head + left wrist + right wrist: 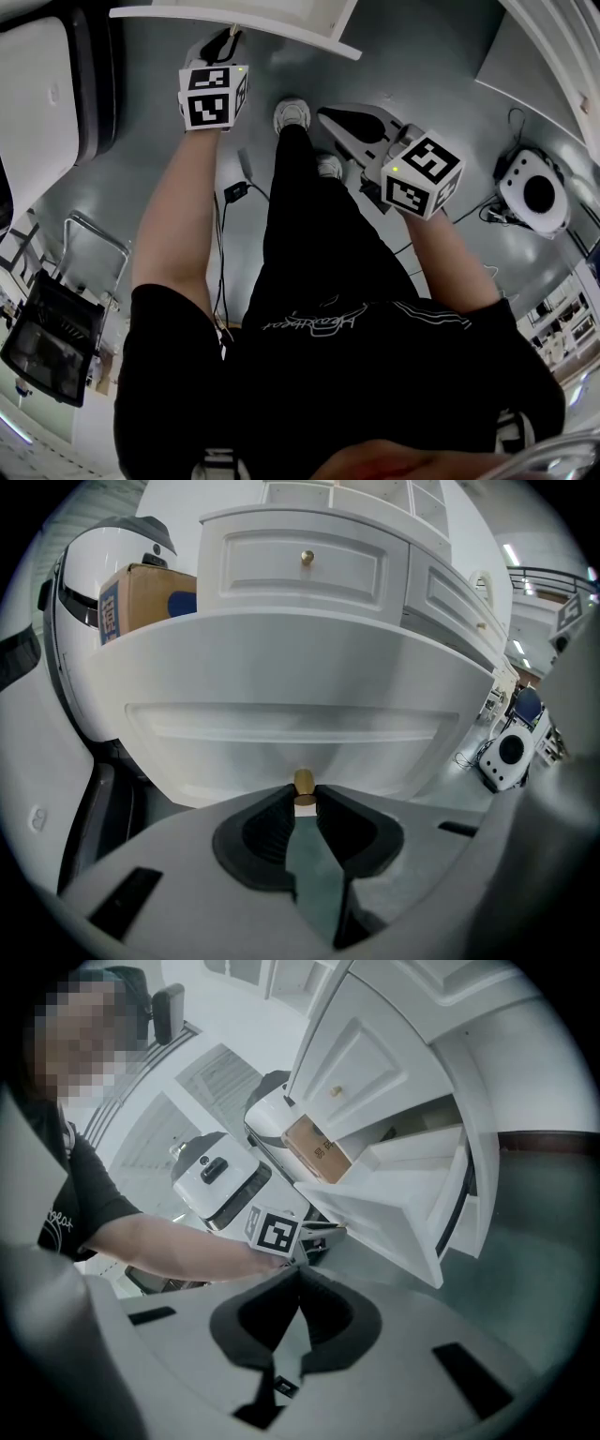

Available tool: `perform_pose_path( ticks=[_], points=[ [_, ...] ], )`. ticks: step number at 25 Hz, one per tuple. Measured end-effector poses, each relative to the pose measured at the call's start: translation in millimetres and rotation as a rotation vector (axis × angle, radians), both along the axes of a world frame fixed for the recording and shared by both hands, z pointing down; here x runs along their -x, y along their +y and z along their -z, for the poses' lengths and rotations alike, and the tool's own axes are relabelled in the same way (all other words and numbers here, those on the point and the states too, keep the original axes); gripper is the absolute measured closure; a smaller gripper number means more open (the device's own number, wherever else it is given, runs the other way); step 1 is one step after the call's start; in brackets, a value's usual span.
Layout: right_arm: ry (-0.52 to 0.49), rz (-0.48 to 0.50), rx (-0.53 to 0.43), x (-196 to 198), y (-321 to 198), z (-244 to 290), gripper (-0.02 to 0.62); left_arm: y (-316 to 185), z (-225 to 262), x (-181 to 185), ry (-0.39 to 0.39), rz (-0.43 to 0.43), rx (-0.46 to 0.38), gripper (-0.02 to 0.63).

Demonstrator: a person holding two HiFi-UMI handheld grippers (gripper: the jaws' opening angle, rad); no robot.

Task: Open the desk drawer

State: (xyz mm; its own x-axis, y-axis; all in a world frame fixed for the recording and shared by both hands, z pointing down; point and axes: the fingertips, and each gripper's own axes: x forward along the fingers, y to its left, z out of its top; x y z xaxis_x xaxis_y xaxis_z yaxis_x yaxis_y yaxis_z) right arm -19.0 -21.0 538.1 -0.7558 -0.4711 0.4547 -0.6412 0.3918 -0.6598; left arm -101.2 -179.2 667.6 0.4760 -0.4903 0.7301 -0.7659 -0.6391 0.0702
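The left gripper (304,797) is clamped on the small brass knob (303,784) of the desk drawer (281,696). Its jaws are narrow, both pads press the knob's sides, and the knob sits right at the fingertips.

From that knob the drawer front spreads wide to either side, so its long axis runs crosswise to the jaws. The drawer's body runs straight away behind the knob into the desk (441,583). I judge that the pull must therefore go straight back along the gripper's own line, toward the person and not sideways. Seen from the right gripper view, the drawer already stands some way out of the desk.

The right gripper (298,1276) hangs off to one side of the knob with its jaws together on nothing, so the left hand is much the nearer.

Beyond the knob, behind the front's upper edge, a cardboard box (141,597) shows. Farther still is an upper drawer (305,574).
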Motion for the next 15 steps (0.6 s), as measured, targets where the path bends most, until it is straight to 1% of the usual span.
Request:
perform_pose_path(
  ticks=[15],
  points=[
    [0.007, -0.003, -0.004, 6.2, 27.7, -4.1, 0.591, 26.4, 0.5, 19.4, -0.003, 0.006, -0.004, 0.532]
  ],
)
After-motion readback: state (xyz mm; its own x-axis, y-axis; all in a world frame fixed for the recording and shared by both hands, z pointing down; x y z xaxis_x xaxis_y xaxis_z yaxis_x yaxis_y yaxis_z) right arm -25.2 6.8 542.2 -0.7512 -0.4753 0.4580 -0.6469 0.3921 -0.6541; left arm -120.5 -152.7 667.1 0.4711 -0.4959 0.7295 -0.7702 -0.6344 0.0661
